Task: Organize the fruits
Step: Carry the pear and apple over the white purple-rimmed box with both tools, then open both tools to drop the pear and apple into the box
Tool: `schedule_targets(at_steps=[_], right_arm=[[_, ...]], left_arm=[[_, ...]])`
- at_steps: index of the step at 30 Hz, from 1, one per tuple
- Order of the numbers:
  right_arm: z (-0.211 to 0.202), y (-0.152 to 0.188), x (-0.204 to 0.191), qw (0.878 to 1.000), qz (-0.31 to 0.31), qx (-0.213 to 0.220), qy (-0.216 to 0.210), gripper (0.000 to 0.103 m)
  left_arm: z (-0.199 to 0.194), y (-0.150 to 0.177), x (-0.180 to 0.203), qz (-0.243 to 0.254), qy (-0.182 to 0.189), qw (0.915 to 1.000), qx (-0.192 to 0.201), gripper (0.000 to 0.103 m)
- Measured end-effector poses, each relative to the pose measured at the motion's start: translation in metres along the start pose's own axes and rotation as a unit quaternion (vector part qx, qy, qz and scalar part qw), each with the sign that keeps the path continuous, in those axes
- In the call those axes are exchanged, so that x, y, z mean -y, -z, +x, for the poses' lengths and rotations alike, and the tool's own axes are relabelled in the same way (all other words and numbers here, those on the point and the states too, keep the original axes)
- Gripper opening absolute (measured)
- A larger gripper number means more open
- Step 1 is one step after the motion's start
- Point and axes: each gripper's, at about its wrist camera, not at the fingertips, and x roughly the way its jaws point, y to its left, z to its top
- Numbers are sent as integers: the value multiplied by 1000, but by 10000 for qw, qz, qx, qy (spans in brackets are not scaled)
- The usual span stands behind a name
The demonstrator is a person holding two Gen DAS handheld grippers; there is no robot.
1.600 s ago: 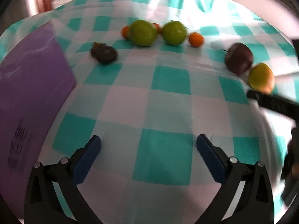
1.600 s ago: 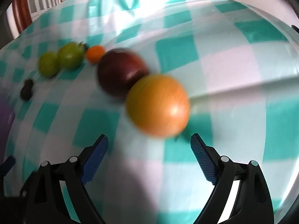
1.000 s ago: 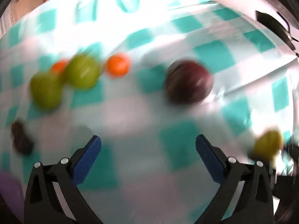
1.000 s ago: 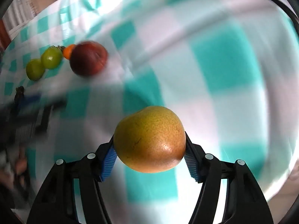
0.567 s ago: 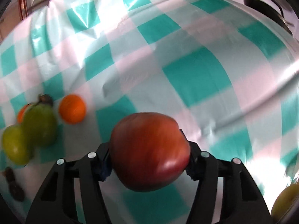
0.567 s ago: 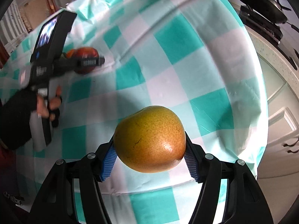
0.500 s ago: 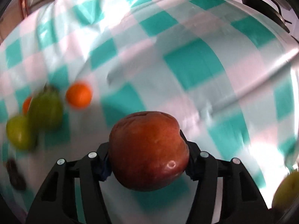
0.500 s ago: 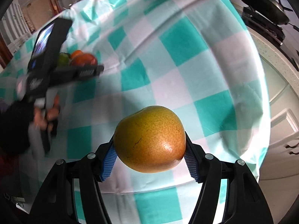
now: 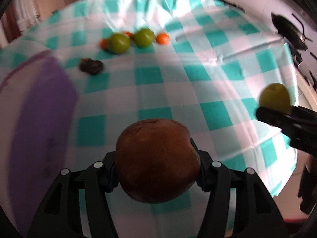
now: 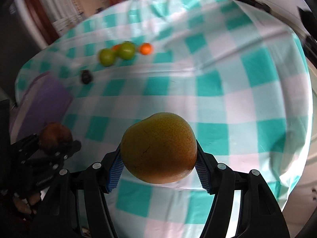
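My left gripper (image 9: 156,164) is shut on a dark red apple (image 9: 156,158), held above the checked tablecloth (image 9: 178,91). My right gripper (image 10: 158,162) is shut on a yellow-orange pear (image 10: 158,146), also lifted off the cloth. In the left wrist view the pear (image 9: 274,98) and right gripper show at the right edge. In the right wrist view the red apple (image 10: 54,136) and left gripper appear at the lower left. Two green apples (image 9: 118,43) (image 9: 143,37), small oranges (image 9: 162,39) and a dark wrinkled fruit (image 9: 91,65) lie on the far cloth.
A purple board (image 9: 37,115) lies on the cloth at the left, blurred. The table's right edge (image 9: 293,138) drops off to the floor. A black pan (image 9: 287,31) sits on a counter beyond the table at the right. A person's hand (image 10: 25,200) holds the left gripper.
The left gripper went from open above the cloth to shut on the red apple, then lifted and swung back toward the purple board. The right gripper rose further with the pear.
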Motion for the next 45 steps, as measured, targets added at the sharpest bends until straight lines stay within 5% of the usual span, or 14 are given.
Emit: schedule_targets(at_steps=[10,20,25,34,40,45], right_arm=[[-59,-9,-110,9882,-1118,412,-966,63],[-68,-34,-224,9659,-1971,522,-1596,63],[-38,-56,-281,9570,-2329,342,-1693,63],[46,-81,-392,9365,-3100,-465,-1573,63],[116,-65,-436,9196,-3550,-1425,-897,63],[165,-54,-445,9021,-3643,-2281,-376,63]], left_arm=[[-132,19,-72,-1111,-718,9829,1280,60],[-180,39,-166,-1731,-1530,9594,1620,60],[-164,39,-223,-1883,-1672,9592,1286,60],[-94,10,-339,-1751,-1510,9719,440,60],[-50,5,-361,-1523,-1193,9808,-246,59],[-14,-6,-358,-599,-1830,9768,-933,60]])
